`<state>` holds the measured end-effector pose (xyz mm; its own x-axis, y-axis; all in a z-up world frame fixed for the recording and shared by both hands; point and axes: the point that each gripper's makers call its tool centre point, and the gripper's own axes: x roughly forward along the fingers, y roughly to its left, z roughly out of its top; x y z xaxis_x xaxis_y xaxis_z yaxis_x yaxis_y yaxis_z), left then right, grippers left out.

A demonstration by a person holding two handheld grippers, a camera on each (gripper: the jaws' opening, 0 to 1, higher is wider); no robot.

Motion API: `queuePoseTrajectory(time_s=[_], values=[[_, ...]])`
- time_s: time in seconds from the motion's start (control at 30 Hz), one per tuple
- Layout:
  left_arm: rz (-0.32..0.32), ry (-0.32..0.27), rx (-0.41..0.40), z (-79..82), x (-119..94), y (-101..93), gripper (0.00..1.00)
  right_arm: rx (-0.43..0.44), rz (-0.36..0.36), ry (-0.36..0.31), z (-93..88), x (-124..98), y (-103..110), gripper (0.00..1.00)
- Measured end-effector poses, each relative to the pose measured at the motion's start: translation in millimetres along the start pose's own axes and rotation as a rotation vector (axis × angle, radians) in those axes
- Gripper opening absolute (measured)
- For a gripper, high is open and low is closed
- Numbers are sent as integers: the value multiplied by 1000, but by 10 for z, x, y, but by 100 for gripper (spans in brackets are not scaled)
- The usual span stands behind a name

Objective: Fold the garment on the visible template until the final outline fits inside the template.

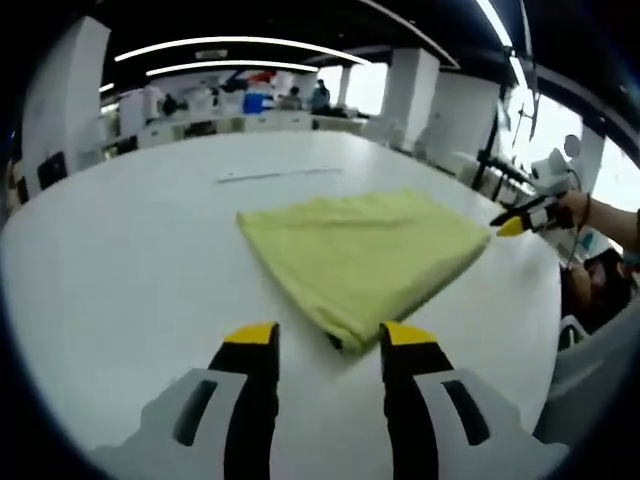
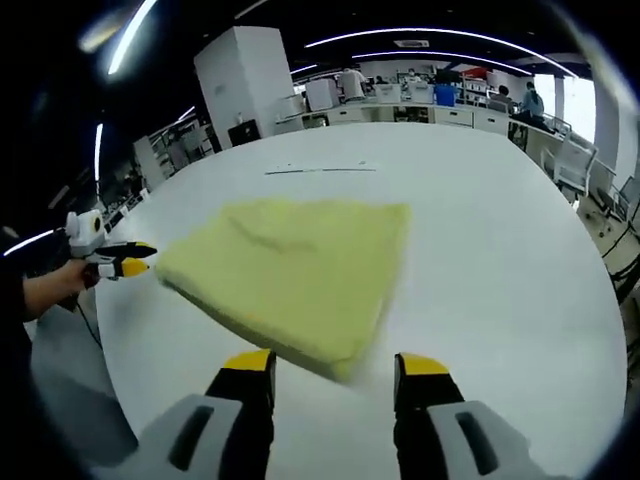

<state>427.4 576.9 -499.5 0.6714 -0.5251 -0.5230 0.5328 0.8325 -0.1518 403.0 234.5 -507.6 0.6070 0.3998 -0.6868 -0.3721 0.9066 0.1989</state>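
Note:
A yellow garment [image 1: 365, 255] lies folded into a flat rectangle on the white table [image 1: 130, 250]. My left gripper [image 1: 328, 340] is open just short of the garment's near corner, with nothing between its jaws. In the right gripper view the same garment [image 2: 290, 275] lies ahead, and my right gripper [image 2: 335, 365] is open at its near edge, holding nothing. The right gripper [image 1: 520, 222] also shows by the garment's far right corner. The left gripper [image 2: 125, 260] shows at the garment's left corner, held by a hand [image 2: 50, 285].
A thin line [image 1: 280, 174] is marked on the table beyond the garment, also seen as the line [image 2: 320, 170]. The table [image 2: 500, 260] ends close behind both grippers. Desks, pillars and people [image 1: 320, 97] stand at the back of the room.

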Motion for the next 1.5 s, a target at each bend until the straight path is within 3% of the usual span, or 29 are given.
queuePoseTrajectory(time_s=[0.27, 0.63, 0.9, 1.23, 1.5], values=[[8, -6, -19, -18, 21, -53, 19, 16, -10, -11, -80, 13, -20, 25], [9, -2, -51, -80, 43, -89, 9, 137, 8, -63, -85, 73, -55, 9], [12, -21, -79, -63, 62, -72, 2, 149, 20, -63, -93, 119, -21, 4], [-8, 7, -95, -120, 87, -141, 6, 152, 22, -63, -100, 129, -7, 2], [18, 42, -92, -184, 126, -97, 0, 141, 17, -61, -100, 133, -17, 0]])
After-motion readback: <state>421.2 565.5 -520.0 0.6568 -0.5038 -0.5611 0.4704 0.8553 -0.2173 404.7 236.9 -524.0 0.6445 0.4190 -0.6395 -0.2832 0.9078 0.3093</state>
